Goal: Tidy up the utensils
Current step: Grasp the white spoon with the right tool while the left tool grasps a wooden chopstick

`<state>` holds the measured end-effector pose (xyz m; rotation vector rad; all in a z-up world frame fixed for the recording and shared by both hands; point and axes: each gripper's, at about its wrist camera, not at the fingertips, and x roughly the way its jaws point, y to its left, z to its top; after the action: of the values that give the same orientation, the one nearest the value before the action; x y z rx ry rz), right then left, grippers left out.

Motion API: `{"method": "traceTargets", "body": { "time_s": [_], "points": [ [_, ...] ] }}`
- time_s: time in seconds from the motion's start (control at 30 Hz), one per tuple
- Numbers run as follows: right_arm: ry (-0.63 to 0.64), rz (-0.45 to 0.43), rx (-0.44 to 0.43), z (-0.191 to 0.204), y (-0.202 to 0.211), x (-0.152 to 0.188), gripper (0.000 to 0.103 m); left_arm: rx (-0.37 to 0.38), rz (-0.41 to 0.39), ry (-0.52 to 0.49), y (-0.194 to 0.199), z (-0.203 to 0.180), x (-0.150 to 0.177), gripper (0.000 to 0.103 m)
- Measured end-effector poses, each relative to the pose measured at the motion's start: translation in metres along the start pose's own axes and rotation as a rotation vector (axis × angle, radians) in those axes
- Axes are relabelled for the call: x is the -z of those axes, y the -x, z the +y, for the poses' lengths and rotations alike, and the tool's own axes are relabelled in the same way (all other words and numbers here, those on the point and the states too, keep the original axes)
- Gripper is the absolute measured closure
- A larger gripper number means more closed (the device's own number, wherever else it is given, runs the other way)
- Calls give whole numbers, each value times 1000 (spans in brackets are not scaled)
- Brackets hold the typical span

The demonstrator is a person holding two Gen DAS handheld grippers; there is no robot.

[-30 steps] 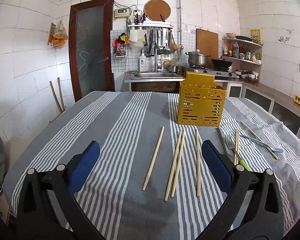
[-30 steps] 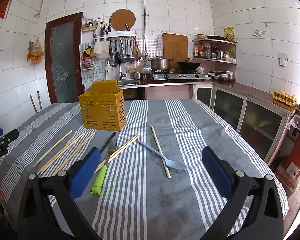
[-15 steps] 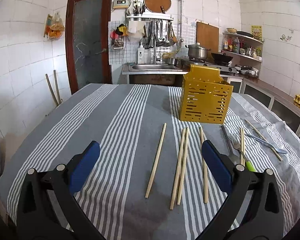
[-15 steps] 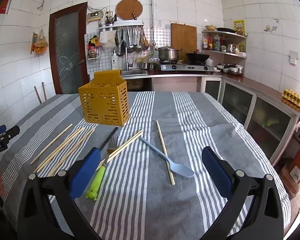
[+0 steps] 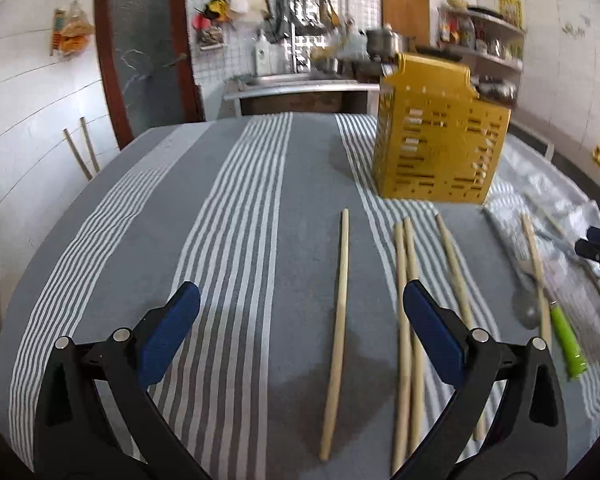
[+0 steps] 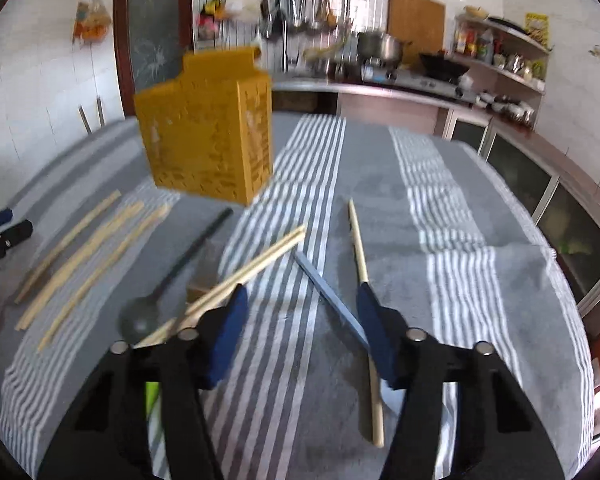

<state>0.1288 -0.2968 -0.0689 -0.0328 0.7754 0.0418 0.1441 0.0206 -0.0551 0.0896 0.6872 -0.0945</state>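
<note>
The worktop [image 5: 236, 240] under its grey striped cloth fills both views, and the yellow slotted holder [image 5: 436, 144] stands upright on its far half. Both tongs tilt down toward the cloth.

The left tongs [image 5: 300, 332] hang spread wide and released above the near chopsticks. A single chopstick [image 5: 336, 312] lies between the blue pads [image 5: 168, 336], its long axis running away from the camera toward the holder. Just to its right a pair of chopsticks [image 5: 406, 320] lies side by side and parallel to it, passing under the right pad.

The right tongs [image 6: 300, 328] have just been narrowing and stand half closed, gripping nothing. A blue-grey spoon handle [image 6: 328, 296] runs slantwise between the pads, its tip pointing up-left; whether a pad touches it I cannot tell. Beside the right pad lies another chopstick [image 6: 358, 248], its far end toward the kitchen. Left of the tongs a slanting chopstick pair [image 6: 260, 264] crosses toward a dark spoon [image 6: 172, 280], whose handle points toward the holder.
</note>
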Motion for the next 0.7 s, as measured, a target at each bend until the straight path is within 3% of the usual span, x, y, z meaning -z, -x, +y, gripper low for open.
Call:
{"method": "traceTargets", "body": {
  "time_s": [0.2, 0.33, 0.5, 0.6, 0.7],
  "points": [
    [41, 124, -5, -5, -33, -8, 64, 39, 90, -23, -37, 6, -13, 13],
    [57, 208, -53, -13, -45, -14, 66, 59, 131, -71, -53, 1, -16, 18],
    [65, 255, -67, -18, -51, -22, 73, 91, 206, -113, -70, -6, -23, 25],
    [94, 289, -72, -16, -57, -26, 73, 99, 272, -146, -89, -12, -25, 38],
    [124, 320, -66, -12, -62, -32, 73, 106, 303, -179, -96, -17, -27, 44]
  ]
}}
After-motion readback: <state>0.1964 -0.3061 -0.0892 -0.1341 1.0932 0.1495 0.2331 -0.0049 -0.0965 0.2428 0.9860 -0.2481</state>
